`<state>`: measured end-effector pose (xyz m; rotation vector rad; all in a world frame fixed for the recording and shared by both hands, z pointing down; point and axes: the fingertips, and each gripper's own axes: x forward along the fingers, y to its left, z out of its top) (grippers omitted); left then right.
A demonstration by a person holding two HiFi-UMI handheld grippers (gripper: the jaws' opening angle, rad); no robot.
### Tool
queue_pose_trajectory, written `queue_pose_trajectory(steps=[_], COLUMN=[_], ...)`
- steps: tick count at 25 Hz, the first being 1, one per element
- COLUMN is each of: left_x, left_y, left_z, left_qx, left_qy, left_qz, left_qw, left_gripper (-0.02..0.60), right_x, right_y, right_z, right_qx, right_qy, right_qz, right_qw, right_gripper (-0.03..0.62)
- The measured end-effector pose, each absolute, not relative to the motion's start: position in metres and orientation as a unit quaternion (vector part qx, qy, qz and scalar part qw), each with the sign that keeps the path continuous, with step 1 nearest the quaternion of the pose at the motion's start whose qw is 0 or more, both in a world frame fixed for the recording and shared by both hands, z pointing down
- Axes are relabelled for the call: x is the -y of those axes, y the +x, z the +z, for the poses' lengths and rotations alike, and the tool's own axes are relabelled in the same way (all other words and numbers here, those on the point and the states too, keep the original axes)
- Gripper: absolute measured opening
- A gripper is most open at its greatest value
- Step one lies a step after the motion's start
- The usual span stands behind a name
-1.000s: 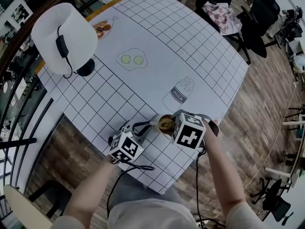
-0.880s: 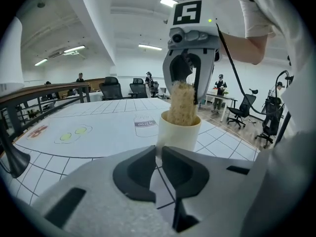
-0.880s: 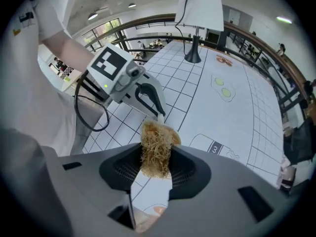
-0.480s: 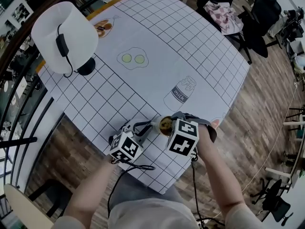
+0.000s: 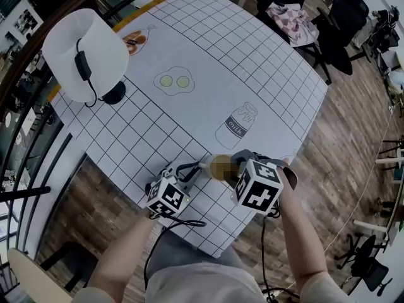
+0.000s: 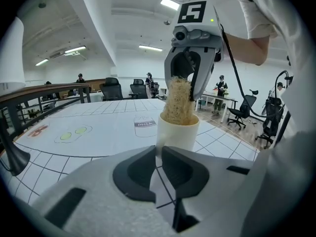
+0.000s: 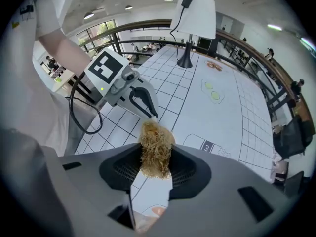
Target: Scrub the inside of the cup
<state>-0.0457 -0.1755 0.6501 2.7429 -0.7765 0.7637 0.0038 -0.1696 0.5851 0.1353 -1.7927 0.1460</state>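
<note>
Cup [image 6: 177, 135] sat near the table's [image 5: 271, 62] front edge, with open tabletop beyond it. Bottle drawing [image 5: 237, 125] read "milk". Left gripper [image 6: 159, 156] was held level, clamped on the cup's side; right gripper [image 7: 156, 167] angled down from above, pinching the scrubber [image 7: 155, 147] stuffed in the cup

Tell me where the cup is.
Head view: the cup sits near the front edge of the table, just below the printed milk bottle, between the left tongs and right tongs.
</note>
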Motion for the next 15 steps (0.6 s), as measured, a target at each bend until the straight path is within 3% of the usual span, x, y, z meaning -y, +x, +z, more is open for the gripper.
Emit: queue_pose_trajectory(steps=[9,15], left_x=[0.173,0.178], left_y=[-0.045,-0.045], left_z=[0.649,0.652], left_qx=[0.263,0.280], left_qy=[0.927,0.915], left_qz=[0.244,0.263], left_qw=[0.108,0.120], left_gripper=[0.048,0.046], right_x=[0.173,0.165], right_y=[-0.001,-0.001], right_z=[0.632,0.632], right_qx=[0.741,0.747], right_qy=[0.088,0.046], right_qz=[0.020,0.076], right_qw=[0.666,0.659], right_gripper=[0.149,0.147])
